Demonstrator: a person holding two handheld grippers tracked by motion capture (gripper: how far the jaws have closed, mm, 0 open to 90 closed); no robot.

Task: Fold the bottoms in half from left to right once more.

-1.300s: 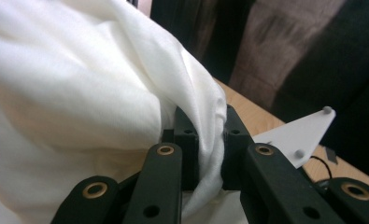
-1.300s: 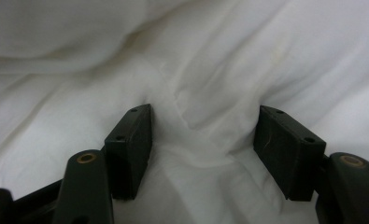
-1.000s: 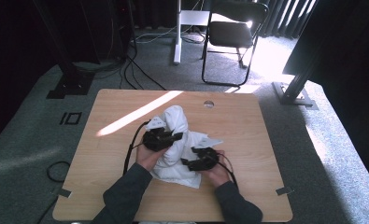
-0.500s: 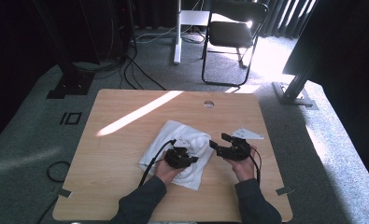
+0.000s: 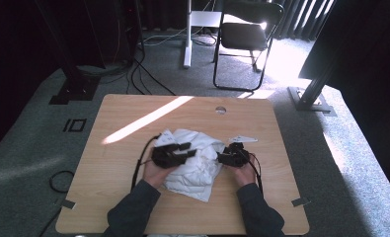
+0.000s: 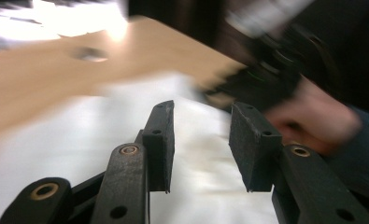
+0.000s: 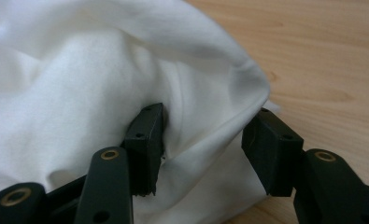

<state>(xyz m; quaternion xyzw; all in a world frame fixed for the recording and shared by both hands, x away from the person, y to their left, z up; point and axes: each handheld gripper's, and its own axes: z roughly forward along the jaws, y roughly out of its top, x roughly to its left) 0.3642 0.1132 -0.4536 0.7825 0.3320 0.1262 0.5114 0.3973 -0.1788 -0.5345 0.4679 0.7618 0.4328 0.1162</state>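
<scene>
A crumpled white cloth [image 5: 195, 165] lies in the middle of the wooden table [image 5: 133, 113]. My left gripper [image 5: 188, 150] hovers over the cloth's left part, pointing right. Its jaws have just been opening; in the left gripper view they [image 6: 202, 109] stand apart above the blurred cloth [image 6: 79, 140] with nothing pinched. My right gripper [image 5: 222, 158] meets the cloth's right edge. Its jaws have just been closing; in the right gripper view they [image 7: 209, 114] straddle a fold of the cloth [image 7: 79, 84], still spread wide. The right hand [image 6: 313, 116] shows in the left gripper view.
A small white slip of paper [image 5: 243, 139] lies on the table just beyond the right gripper. A round hole [image 5: 220, 109] sits near the table's far edge. A folding chair [image 5: 247, 34] and cables [image 5: 148, 74] are on the floor behind.
The left gripper has moved left and away from the person across the cloth, and its jaws have parted. The right gripper has moved left from the bare table onto the cloth's edge.
</scene>
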